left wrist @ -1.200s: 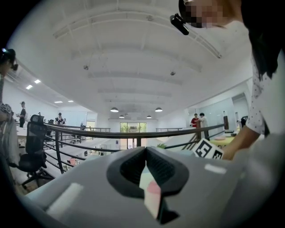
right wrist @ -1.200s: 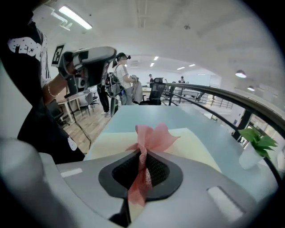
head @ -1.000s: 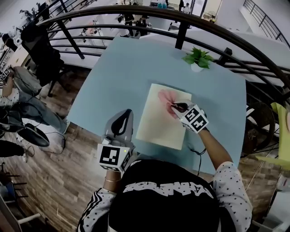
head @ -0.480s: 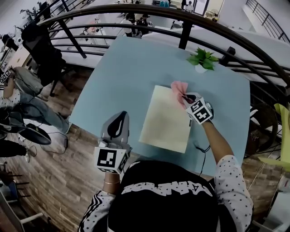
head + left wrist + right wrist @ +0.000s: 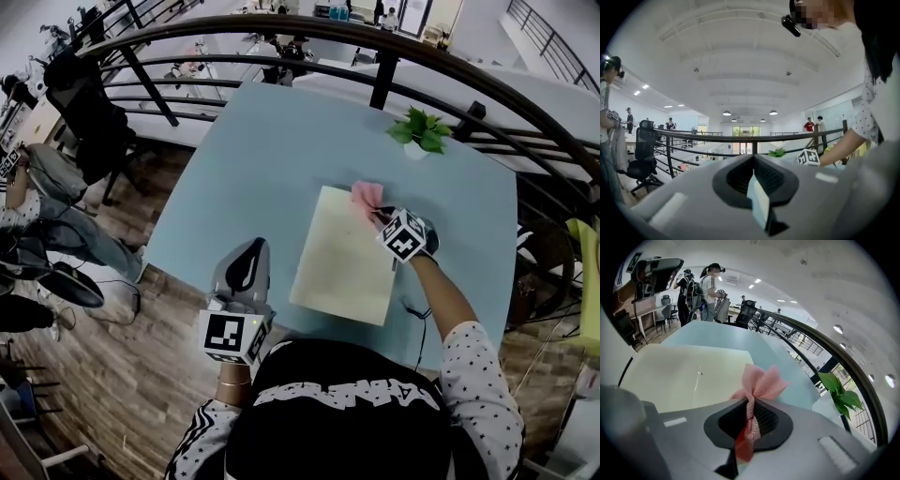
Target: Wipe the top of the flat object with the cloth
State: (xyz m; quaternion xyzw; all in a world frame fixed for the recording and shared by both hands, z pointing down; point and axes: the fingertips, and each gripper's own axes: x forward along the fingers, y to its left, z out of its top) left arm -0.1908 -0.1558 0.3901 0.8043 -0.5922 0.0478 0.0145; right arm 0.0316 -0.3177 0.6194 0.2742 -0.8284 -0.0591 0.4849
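Whereas a second ago the cloth (image 5: 366, 195) was seen fanned out over the upper right part of the flat object (image 5: 342, 253), it is now found bunched at that object's upper right corner, partly over the edge and onto the counter (image 5: 262, 150). The right hand-held gripper (image 5: 382, 217) has been carried up and to the right with it. In the right gripper view a twisted strand of the cloth (image 5: 759, 380) is seen pinched between the jaws, which are pressed onto it, with the loose end flaring out beyond them.

From this it is judged that one stroke across the top has been run out to the corner. Most of the pale surface toward the lower left of the frame would have to be covered by further strokes, if it has not been already.

The left hand-held gripper (image 5: 251, 251) is held at the lower left of the head view, apart from the flat object. Its jaws (image 5: 757, 199) are pressed together with nothing between them.

Only one container is visible: a small white pot (image 5: 413, 150) near the upper right of the counter, in which a green plant (image 5: 424, 125) is held. It stands apart from the cloth.
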